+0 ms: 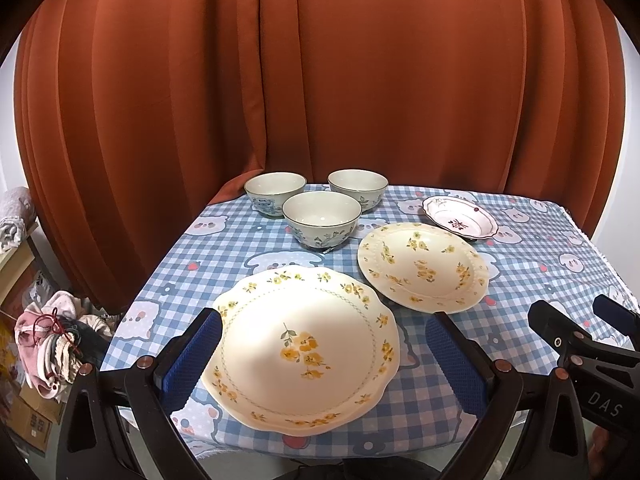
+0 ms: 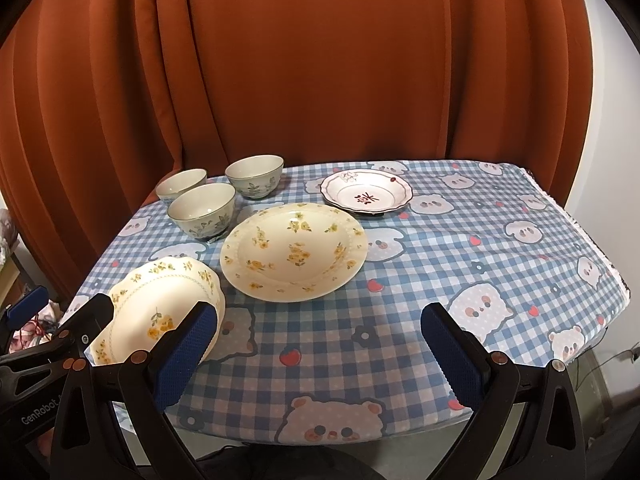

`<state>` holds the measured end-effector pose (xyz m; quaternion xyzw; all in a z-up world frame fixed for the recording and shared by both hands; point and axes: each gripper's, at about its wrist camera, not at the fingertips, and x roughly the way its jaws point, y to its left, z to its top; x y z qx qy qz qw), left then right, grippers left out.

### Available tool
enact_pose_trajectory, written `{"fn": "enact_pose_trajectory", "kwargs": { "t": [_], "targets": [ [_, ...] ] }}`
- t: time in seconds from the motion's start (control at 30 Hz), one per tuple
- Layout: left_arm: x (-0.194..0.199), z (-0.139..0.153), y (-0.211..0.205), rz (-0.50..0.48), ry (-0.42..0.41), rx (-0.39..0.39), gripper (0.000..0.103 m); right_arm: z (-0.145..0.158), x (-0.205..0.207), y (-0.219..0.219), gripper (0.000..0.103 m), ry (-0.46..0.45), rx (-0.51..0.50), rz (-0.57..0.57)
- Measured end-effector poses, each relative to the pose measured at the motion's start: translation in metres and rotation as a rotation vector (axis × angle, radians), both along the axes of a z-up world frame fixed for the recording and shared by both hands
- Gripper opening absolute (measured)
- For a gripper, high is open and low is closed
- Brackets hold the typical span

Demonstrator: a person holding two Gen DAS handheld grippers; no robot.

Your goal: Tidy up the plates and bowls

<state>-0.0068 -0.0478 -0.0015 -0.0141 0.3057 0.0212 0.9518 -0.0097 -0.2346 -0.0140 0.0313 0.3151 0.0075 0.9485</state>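
A scalloped cream plate with yellow flowers (image 1: 304, 352) (image 2: 160, 312) lies at the table's near left. My left gripper (image 1: 324, 356) hovers open above it, one blue pad on each side. A round cream plate (image 1: 422, 266) (image 2: 294, 252) sits behind it to the right. A small white plate with a red flower (image 1: 460, 222) (image 2: 366, 192) is further back. Three pale green bowls (image 1: 320, 218) (image 2: 202, 208) cluster at the back left. My right gripper (image 2: 320, 352) is open over bare cloth and holds nothing; it also shows in the left wrist view as the right gripper (image 1: 576, 320).
A blue checked tablecloth with bear prints (image 2: 480, 240) covers the table. A rust-orange curtain (image 1: 320, 80) hangs close behind it. Clothes and cardboard boxes (image 1: 52, 344) are piled on the floor to the left. The table's right edge (image 2: 600, 264) drops off near a white wall.
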Motion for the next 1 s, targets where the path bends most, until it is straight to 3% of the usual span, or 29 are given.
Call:
{"fn": "enact_pose_trajectory", "kwargs": {
  "t": [1.0],
  "targets": [
    [-0.0023,-0.0021,-0.0044,-0.007,0.002,0.0,0.101,-0.0034,-0.0073,-0.0092,0.103,0.007,-0.004,-0.01]
  ]
}}
